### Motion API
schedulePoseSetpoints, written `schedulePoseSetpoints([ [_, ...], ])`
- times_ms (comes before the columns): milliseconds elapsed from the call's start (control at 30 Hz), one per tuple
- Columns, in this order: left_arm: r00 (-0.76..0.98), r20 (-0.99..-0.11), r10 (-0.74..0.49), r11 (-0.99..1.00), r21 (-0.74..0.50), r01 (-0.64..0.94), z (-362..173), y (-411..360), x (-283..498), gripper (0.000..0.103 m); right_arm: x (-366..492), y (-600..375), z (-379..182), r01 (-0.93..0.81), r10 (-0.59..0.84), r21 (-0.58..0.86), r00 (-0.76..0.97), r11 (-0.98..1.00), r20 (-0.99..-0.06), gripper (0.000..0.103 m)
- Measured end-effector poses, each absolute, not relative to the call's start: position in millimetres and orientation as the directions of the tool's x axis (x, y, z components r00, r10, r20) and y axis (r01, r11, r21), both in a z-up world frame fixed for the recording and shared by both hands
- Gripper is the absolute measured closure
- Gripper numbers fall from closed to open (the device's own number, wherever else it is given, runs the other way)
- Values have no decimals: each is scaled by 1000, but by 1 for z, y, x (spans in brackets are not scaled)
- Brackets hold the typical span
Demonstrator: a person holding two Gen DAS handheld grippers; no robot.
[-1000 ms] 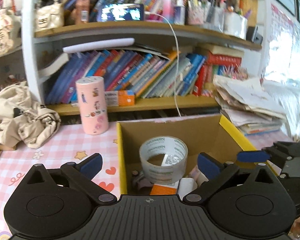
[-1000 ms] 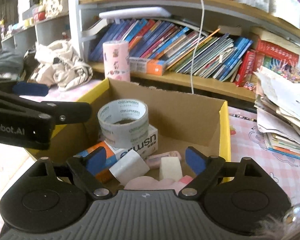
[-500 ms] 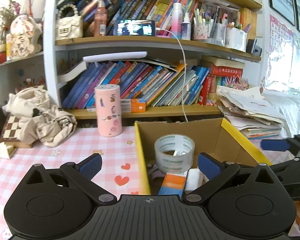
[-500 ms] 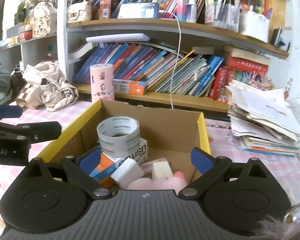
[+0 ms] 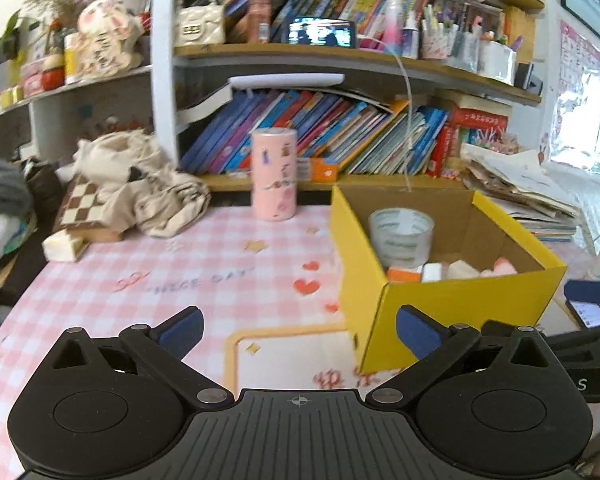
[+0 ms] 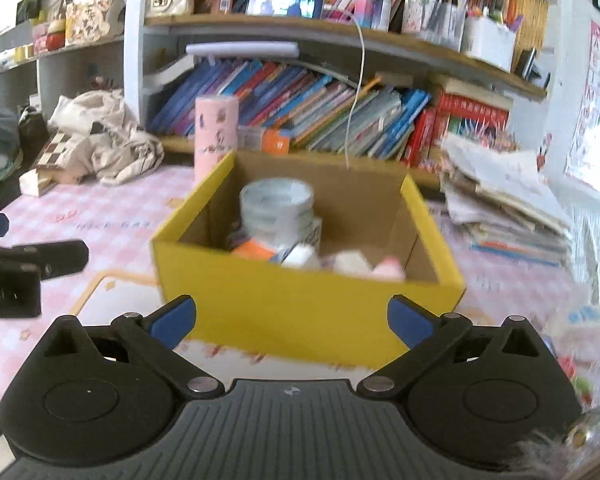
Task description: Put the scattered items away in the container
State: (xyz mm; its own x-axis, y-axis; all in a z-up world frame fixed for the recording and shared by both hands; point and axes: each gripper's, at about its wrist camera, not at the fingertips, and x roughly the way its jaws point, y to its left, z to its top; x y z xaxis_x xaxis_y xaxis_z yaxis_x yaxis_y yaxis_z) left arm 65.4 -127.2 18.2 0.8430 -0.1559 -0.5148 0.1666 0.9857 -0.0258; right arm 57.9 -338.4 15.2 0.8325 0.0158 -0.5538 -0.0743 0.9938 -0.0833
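**Both claws empty, box filled on the pink counter**

Left wrist view: the left claw (image 5: 298, 330) stands released, its blue pads (image 5: 180, 326) wide apart with nothing between them. Under and ahead of it lies a broad bare stretch of the pink checked counter (image 5: 172, 276), free from the near edge back to the pink canister (image 5: 274, 174) that stands upright near the shelf. The yellow box (image 5: 460, 312) sits to the right of that open patch; its near left corner comes just beside the claw's right pad. Inside it a roll of tape (image 5: 402, 236) rises above smaller bits packed along the front wall. A heap of cloth (image 5: 148, 184) and a checked board (image 5: 82, 210) crowd the far left of the counter. A stack of papers (image 5: 520, 192) lies behind the box on the right. Part of the right claw shows at the right edge, beside the box's front wall.

Right wrist view: the right claw (image 6: 292, 322) has its jaws opening, nearly full wide, and nothing is between the pads. The box (image 6: 300, 304) faces it squarely, its front wall filling the gap between the pads, its rim open above. The tape roll (image 6: 276, 212) sits at the left back, with white and pink pieces along the front. Bare counter (image 6: 100, 216) runs to the left of the box, where the left claw (image 6: 40, 256) reaches in from the frame edge. To the right the papers (image 6: 508, 208) lie near the box's side; that part is blurred.
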Motion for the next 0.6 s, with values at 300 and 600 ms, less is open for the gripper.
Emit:
schedulePoseSetpoints([
  [300,835,-537,-122,991,-23,130,15,-91,40,0,35,-310,9,-54,17,-45,806,998,-592,0],
  [600,832,-547,-92,995,-14,101,13,-65,27,0,25,-281,7,-90,52,-33,798,995,-600,0],
])
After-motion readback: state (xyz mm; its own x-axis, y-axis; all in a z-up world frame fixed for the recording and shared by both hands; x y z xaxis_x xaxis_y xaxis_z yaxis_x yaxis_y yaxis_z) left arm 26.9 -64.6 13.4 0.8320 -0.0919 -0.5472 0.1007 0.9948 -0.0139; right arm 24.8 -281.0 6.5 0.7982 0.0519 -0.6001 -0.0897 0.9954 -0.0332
